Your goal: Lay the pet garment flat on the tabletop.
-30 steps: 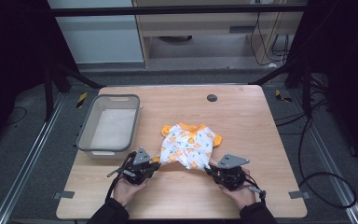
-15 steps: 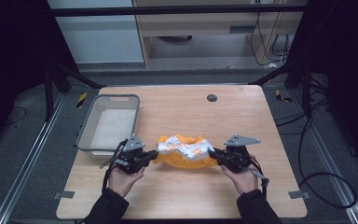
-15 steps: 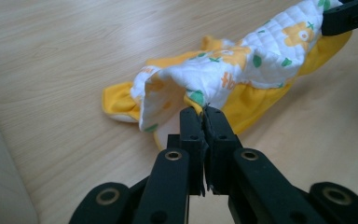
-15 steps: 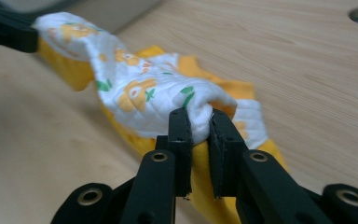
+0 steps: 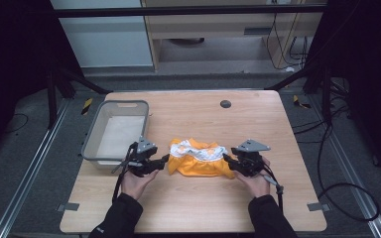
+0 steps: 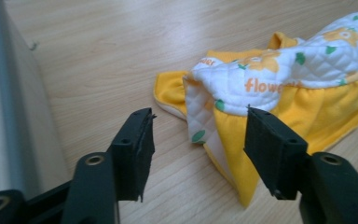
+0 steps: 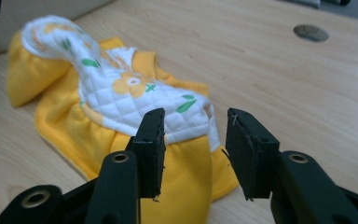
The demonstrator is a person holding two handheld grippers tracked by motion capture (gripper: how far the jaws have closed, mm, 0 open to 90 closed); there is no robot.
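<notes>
Both grippers have let go since a moment ago: then they were pinching the ends of the little shirt, and now the shirt (image 5: 198,157) lies folded on the desk (image 5: 278,129), just right of the tray (image 5: 90,144). A second ago it lay flat and wide; now its white flowery part is flipped over the yellow part.

Left gripper (image 5: 164,159) sits just left of the shirt, jaws wide apart, holding nothing. In the left gripper view the shirt (image 6: 279,93) lies just past the jaws, and the right-hand jaw hangs over its yellow corner. Right gripper (image 5: 226,159) sits just right of the shirt, jaws open too, and it holds nothing. In the right gripper view the shirt (image 7: 121,107) begins right behind the jaw tips.

I think the fold is partly done. To do the next bit well, each gripper should take only the top layer at its end, pinch it firmly, and lift both ends together so the fold stays straight. One hand going faster would make it lopsided.

Sleeves and neck are tucked under, so I cannot tell which way the shirt faces. The tray's inside looks pale and bare, but it is hard to make out. I cannot tell if the jaws touch the cloth.
</notes>
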